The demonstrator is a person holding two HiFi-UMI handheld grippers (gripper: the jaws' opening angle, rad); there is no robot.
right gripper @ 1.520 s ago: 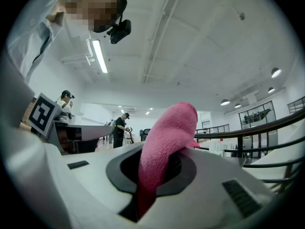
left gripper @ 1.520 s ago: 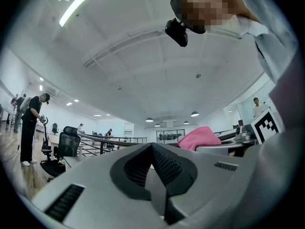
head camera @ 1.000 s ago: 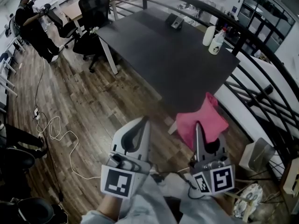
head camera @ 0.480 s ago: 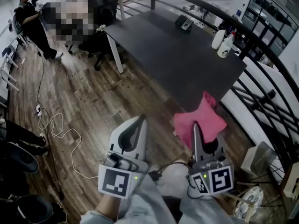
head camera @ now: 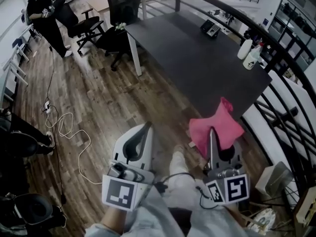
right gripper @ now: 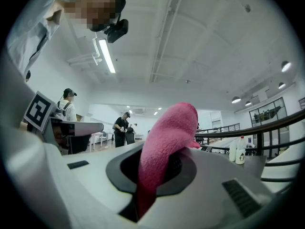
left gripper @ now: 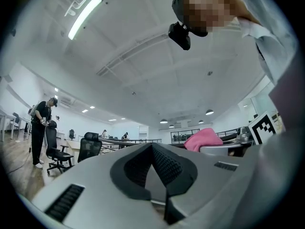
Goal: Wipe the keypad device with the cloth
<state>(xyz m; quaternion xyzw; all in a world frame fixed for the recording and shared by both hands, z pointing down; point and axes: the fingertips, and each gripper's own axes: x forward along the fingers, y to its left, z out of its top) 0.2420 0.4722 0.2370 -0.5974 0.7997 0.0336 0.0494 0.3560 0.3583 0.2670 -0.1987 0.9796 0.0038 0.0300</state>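
Well, the label on the spray bottle [head camera: 253, 58] is too small for us to read. It stands beside a white bottle [head camera: 245, 47] at the right edge of the dark table [head camera: 187, 68]. The keypad device [head camera: 211, 28] lies near the far edge. Our left gripper [head camera: 148, 128] has its jaws together on nothing. Our right gripper [head camera: 212, 131] is clamped on the pink cloth [head camera: 219, 125], well apart from the device.

Bright, even light falls from ceiling strip lamps [left gripper: 85, 17]; fisheye bending and dark vignetting mark the edges.
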